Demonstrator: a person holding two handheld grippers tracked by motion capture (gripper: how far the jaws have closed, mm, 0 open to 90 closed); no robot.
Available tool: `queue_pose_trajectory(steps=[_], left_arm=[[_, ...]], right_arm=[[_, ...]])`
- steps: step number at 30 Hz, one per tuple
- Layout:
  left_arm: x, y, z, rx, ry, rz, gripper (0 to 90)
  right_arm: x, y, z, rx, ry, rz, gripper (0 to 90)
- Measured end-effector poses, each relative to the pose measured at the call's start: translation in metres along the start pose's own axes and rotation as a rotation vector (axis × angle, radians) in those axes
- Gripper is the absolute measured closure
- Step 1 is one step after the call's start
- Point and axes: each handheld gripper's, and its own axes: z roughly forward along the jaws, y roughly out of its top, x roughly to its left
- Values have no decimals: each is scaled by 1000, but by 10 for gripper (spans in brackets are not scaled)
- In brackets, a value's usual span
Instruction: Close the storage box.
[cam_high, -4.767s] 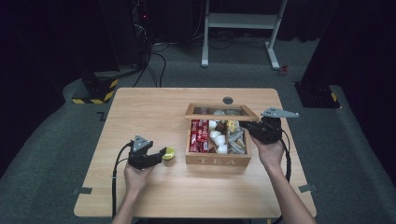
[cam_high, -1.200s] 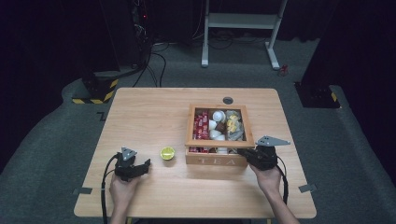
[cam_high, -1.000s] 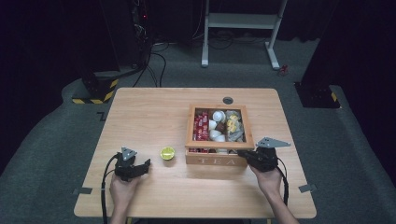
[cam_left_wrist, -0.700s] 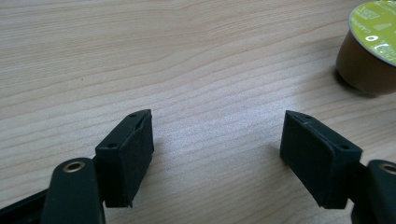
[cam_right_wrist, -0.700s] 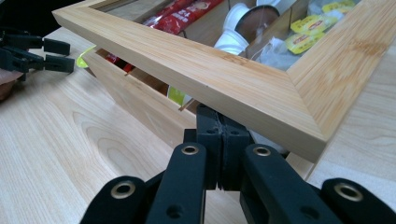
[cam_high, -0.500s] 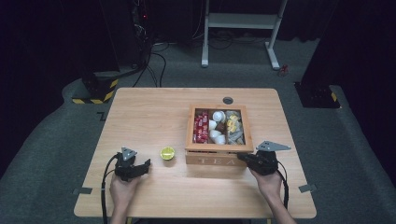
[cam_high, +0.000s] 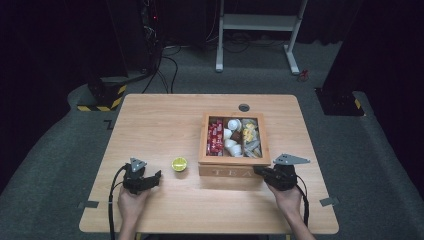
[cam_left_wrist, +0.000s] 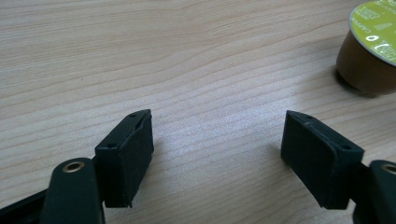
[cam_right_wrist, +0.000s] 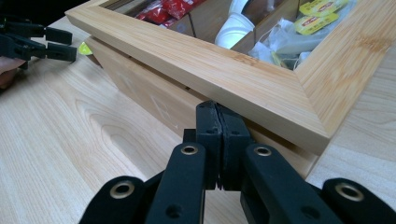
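In the right gripper view the right claw (cam_right_wrist: 219, 140) has its jaws pressed flat together with nothing between them, tips just under the front corner of the wooden tea box (cam_right_wrist: 224, 84). Whether the tips touch the lid's underside or merely sit beside it is hard to tell, as the overhanging lid frame hides the contact. The lid sits slightly raised and askew over the box body, a dark gap showing along the front. The box is cut off by the top and right edges of that view.

Left of the box in the high view, the left claw (cam_high: 156, 176) rests low on the bench (cam_high: 165, 120), its jaws spread wide and gripping nothing; in the left gripper view bare wood lies between them. A small brown capsule with a yellow-green lid (cam_left_wrist: 371, 46) stands just beyond the claw, between it and the box, cut off by that view's right edge.

Inside the box, red packets (cam_high: 215, 136) fill the left compartment, white cups (cam_high: 231, 140) the middle, and yellow-tagged sachets (cam_high: 250, 137) the right; finer detail is too small to read. A dark round hole (cam_high: 244, 107) sits in the bench beyond the box.
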Motion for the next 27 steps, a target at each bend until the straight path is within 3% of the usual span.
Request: queue_pose_trajectory(steps=[15,22,27], left_arm=[[0,0,0,3,-1,-2,254],[0,0,0,3,1,-2,254],[0,0,0,3,-1,-2,254]], right_arm=[[3,-3,2,39,16,-8,861],[6,1,-5,10,26,-21,809],[8,8,-14,-22,36,-26,723]])
